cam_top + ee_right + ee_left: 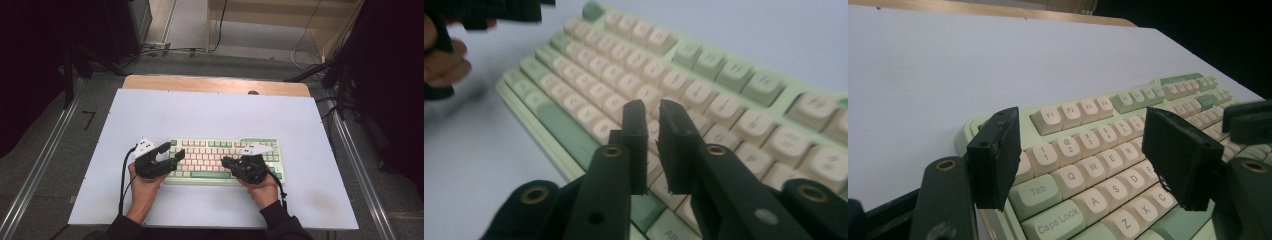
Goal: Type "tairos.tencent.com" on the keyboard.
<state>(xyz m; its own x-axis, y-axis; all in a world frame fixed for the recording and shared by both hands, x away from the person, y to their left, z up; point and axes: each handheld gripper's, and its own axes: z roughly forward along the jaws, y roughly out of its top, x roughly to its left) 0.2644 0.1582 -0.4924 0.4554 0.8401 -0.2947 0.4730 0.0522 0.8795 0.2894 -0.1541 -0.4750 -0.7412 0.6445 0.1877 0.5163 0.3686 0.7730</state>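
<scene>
Keyboard (226,160) near front edge, table (210,110) open beyond

Lab-style recording bay — black curtains beside the white table (210,112), metal floor rails flanking it, loose cables behind it

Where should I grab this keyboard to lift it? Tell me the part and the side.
Probably by its two short ends, one gripper from each side. The keyboard lies flat and long on the table, too wide for one pair of jaws. The left gripper already stands open by the left end; the right gripper hovers over the keys, jaws slightly apart.
</scene>
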